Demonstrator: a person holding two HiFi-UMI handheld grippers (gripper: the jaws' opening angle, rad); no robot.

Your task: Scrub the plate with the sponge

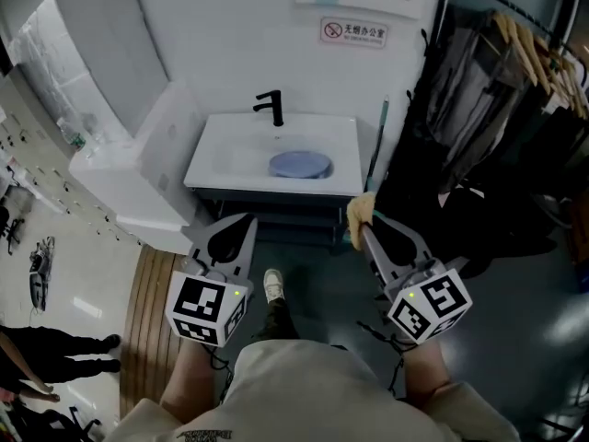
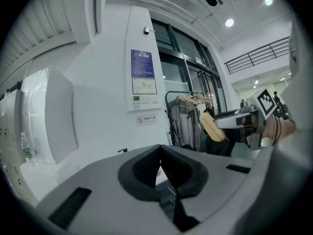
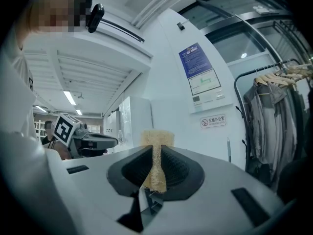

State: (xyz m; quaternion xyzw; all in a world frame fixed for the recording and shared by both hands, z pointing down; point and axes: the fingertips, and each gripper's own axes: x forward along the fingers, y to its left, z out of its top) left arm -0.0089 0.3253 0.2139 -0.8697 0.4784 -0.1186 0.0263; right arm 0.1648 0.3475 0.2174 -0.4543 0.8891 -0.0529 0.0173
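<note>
Sink holds plate, well ahead of right hand-held gripper clamping sponge.

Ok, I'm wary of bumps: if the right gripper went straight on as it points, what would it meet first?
Likely the white wall behind the sink, its sponge leading; the right gripper seems aimed above the rim, but depth is unclear.

One plate, one sponge, one sink, one tap (black).
</note>
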